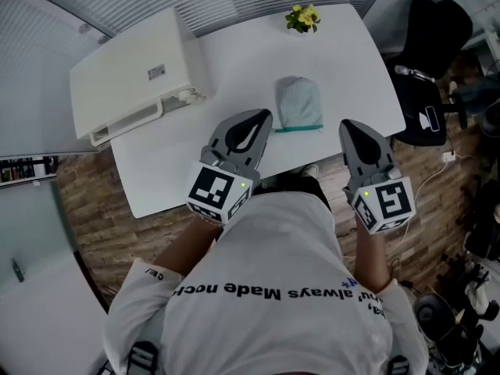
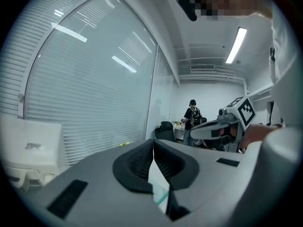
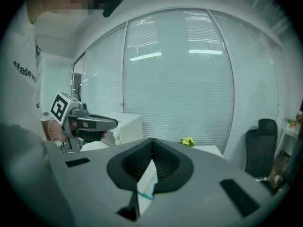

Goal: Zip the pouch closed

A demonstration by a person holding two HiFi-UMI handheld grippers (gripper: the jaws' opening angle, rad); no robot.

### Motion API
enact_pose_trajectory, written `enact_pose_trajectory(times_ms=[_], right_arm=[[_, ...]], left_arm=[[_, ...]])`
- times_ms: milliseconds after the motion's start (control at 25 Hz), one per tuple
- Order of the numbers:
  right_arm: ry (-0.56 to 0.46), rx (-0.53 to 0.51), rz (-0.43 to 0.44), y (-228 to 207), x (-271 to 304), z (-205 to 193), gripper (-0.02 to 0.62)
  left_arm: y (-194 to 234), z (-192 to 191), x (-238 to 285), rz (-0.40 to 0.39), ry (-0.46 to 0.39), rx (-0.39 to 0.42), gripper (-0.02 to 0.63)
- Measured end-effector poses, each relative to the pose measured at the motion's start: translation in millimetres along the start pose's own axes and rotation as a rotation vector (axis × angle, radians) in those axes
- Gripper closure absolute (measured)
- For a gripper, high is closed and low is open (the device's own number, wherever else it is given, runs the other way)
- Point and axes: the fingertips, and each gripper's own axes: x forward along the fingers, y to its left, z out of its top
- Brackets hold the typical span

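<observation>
A pale grey-blue pouch (image 1: 298,103) lies flat on the white table (image 1: 234,53), its teal zip edge (image 1: 298,128) on the side towards me. My left gripper (image 1: 265,115) hovers just left of that edge, jaws shut and empty. My right gripper (image 1: 347,124) is held to the right of the pouch, over the table's near corner, also shut on nothing. Both are apart from the pouch. In the left gripper view the shut jaws (image 2: 153,141) show a sliver of teal edge (image 2: 163,199) below them. The right gripper view (image 3: 152,140) shows the same teal edge (image 3: 146,196).
A large white boxy machine (image 1: 133,73) fills the table's back left. A small pot of yellow flowers (image 1: 303,16) stands at the far edge. A black office chair (image 1: 433,49) stands right of the table. A person (image 2: 193,115) stands far off in the room.
</observation>
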Motion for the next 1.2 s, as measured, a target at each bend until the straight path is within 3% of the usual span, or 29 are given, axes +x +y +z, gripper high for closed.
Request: enact_pose_trajectory(times_ms=[360, 1200], right_arm=[[-0.033, -0.021, 0.015, 25, -13, 20, 0.588], [-0.042, -0.012, 0.001, 23, -22, 27, 0.588]], left_arm=[[-3, 26, -18, 0.0, -0.071, -0.002, 0.584], [-4, 24, -22, -0.032, -0.04, 0.014, 0.584]])
